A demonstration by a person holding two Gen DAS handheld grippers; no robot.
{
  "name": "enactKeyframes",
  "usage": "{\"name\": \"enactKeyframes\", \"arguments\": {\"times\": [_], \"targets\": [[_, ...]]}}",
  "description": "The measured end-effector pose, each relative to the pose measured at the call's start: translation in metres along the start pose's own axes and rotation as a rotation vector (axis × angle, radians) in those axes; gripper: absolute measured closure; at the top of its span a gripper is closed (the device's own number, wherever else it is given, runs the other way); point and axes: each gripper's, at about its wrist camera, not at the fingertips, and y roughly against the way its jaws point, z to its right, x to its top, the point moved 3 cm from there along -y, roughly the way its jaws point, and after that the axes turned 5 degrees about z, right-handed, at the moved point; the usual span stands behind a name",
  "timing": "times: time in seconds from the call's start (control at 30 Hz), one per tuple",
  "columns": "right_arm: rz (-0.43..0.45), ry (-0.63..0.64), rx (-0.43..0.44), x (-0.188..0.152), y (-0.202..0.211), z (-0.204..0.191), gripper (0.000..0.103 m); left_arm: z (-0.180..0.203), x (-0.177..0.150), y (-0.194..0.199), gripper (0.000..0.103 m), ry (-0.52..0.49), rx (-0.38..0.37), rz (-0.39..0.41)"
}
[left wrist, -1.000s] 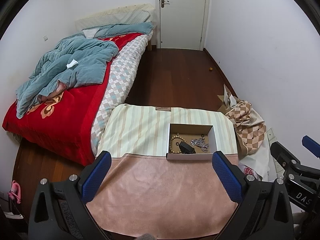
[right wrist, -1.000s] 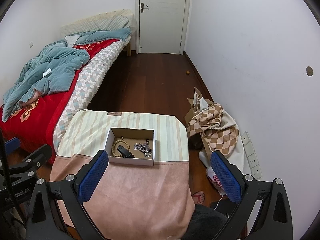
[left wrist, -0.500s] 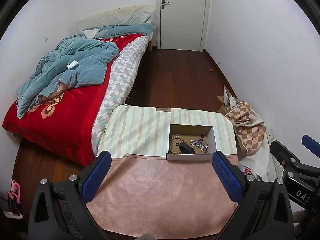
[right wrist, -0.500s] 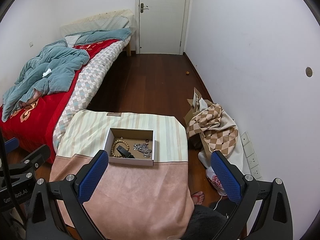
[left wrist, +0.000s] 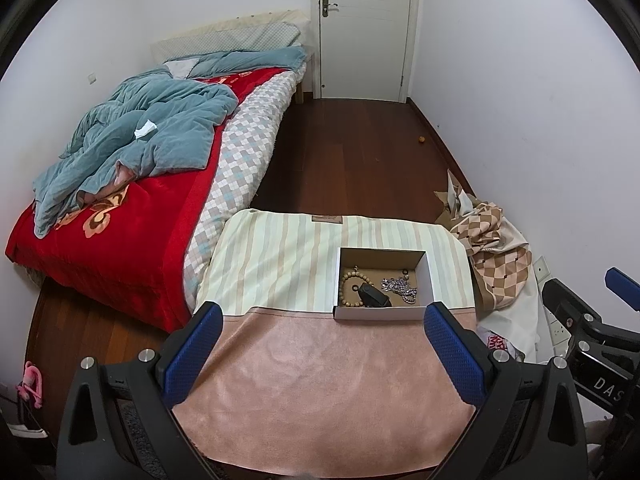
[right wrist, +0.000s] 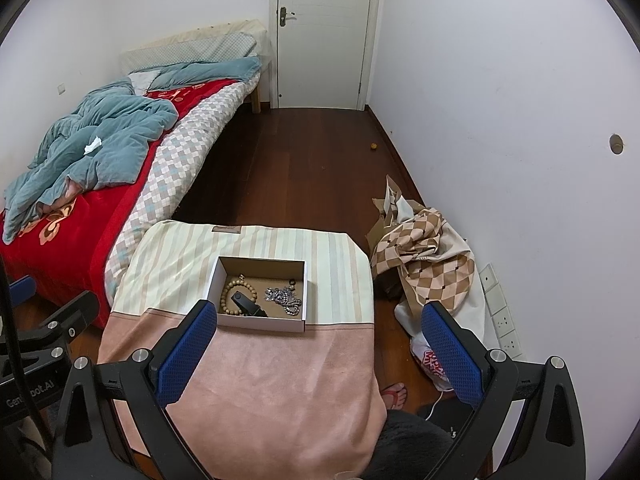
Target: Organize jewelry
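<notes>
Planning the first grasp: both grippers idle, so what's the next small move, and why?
Probably ease the right hand-held gripper forward and down toward the cardboard box. Both it and the left hand-held gripper are open, empty and short of the box, where the wooden bead bracelet and silver chain lie untouched.

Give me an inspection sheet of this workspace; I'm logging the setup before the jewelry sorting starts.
Surface: cloth-covered table, striped at the far half, pink at the near half.
Job's things: open cardboard box holding a bead bracelet, a silver chain, a black item and small dark rings.
Clutter: checkered cloth pile on the floor.
Grippers: left gripper and right gripper open, empty, short of the box.
Cables: white cable on the floor.
Surroundings: bed, closed door, wall sockets.
</notes>
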Motion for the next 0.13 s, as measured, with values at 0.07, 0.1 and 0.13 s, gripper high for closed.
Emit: {"name": "enactKeyframes", "arguments": {"times": [0.07, 0.1, 0.13], "targets": [[0.000, 0.000, 0.000, 0.0005, 0.0003, -0.0010, 0.000, -0.0012, -0.0003, 0.0033, 0.000, 0.004, -0.001, 0.010], [0.000, 0.000, 0.000, 0.0006, 0.0003, -0.0010, 0.000, -0.0015, -0.0004, 0.0050, 0.000, 0.004, -0.002, 0.014], [0.000, 0.000, 0.000, 0.0007, 0.0003, -0.0011, 0.000, -0.0013, -0.0006, 0.0061, 0.000, 0.002, -0.005, 0.014]]}}
